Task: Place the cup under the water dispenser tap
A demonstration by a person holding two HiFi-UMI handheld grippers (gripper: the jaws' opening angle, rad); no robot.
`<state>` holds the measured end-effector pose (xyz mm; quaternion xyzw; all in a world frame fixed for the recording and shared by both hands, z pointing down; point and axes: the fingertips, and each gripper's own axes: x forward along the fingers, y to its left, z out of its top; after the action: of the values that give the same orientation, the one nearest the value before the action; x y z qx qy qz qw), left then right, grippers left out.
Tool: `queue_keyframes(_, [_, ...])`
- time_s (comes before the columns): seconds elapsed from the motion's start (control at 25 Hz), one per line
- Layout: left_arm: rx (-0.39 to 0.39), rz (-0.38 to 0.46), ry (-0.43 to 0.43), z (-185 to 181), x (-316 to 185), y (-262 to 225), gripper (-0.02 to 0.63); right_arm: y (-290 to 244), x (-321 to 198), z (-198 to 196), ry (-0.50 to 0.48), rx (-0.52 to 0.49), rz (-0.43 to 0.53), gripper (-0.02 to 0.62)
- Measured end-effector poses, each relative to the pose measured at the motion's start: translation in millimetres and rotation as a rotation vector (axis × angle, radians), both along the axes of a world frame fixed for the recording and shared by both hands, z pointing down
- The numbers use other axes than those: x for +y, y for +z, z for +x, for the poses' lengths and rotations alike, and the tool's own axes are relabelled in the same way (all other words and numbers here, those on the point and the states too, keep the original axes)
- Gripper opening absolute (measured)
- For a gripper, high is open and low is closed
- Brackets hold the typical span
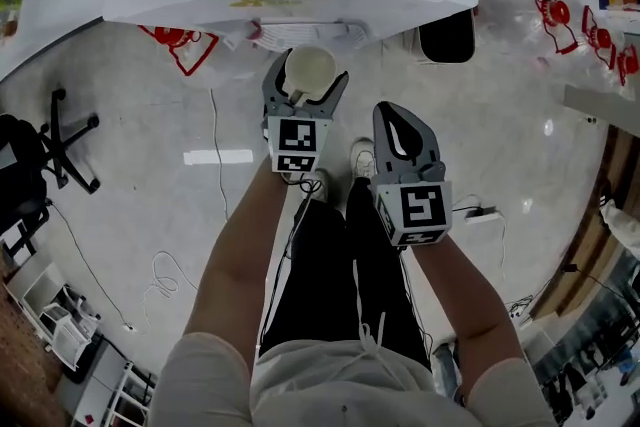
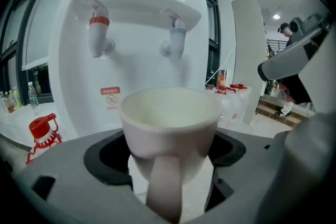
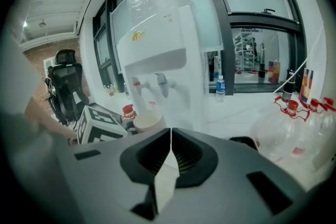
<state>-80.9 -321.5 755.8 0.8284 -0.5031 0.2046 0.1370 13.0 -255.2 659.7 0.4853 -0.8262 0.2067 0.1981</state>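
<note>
Cup (image 2: pixel 170 123) stands upright, clasped in left claw (image 1: pixel 309 75), seemingly lower than the taps (image 2: pixel 99 35).

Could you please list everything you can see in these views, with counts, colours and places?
Cup: one, white, between the left gripper's jaws.
Dispenser: one, white, just ahead of the cup.
Red tap: one, dispenser front, left.
Blue tap: one, dispenser front, right.
Jugs: several, clear with red handles, on the floor at right.
Chair: one, black, on the floor at left.
Left gripper: one, grey, closed on the cup.
Right gripper: one, grey, jaws together, empty.
Legs: two, in black trousers, below the grippers.
</note>
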Motion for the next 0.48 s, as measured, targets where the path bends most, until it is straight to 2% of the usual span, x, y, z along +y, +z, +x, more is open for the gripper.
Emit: queue_keyframes(0.48, [0.017, 0.03, -0.033, 17, -48, 32, 0.445, 23, -10, 12, 0.0, 0.032, -0.001, 0.029])
